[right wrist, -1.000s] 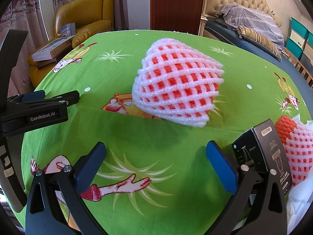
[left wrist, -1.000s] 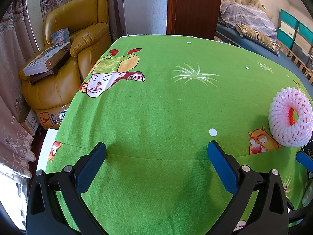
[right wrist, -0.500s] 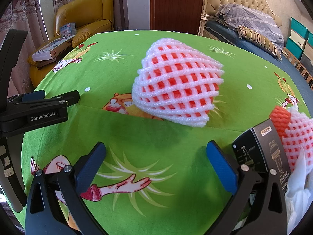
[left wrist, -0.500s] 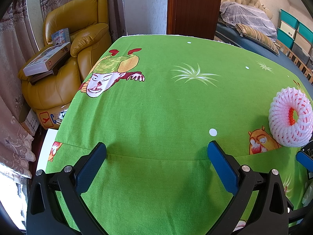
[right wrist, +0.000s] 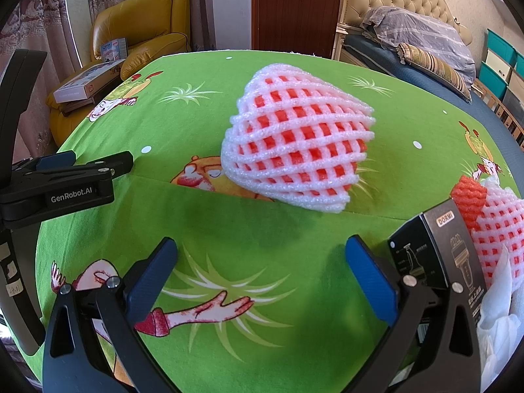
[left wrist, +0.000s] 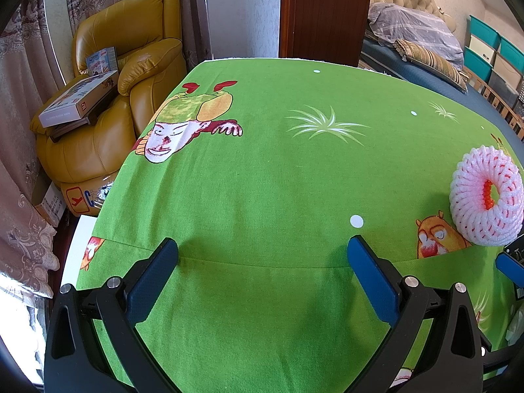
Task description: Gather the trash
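Note:
A white-and-red foam fruit net point(right wrist: 294, 150) lies on the green cartoon tablecloth point(right wrist: 262, 262), a short way ahead of my right gripper point(right wrist: 262, 258), which is open and holds nothing. The same foam net point(left wrist: 486, 193) shows at the right edge of the left wrist view. My left gripper point(left wrist: 263, 258) hovers open over bare cloth, empty. A black product box point(right wrist: 435, 252) stands by my right finger, with a second foam net point(right wrist: 491, 226) and white tissue or plastic point(right wrist: 501, 311) behind it. The left gripper's body point(right wrist: 62, 183) appears at the left of the right wrist view.
A yellow leather armchair point(left wrist: 108, 98) with boxes point(left wrist: 78, 98) on it stands beyond the table's left edge. A dark wooden panel point(left wrist: 324, 13) rises behind the table. A bed with pillows point(left wrist: 422, 32) and teal storage bins point(left wrist: 491, 49) lie to the far right.
Both grippers stay where they were. At the right edge of the right wrist view, the second foam net and white wrapping have shifted slightly.

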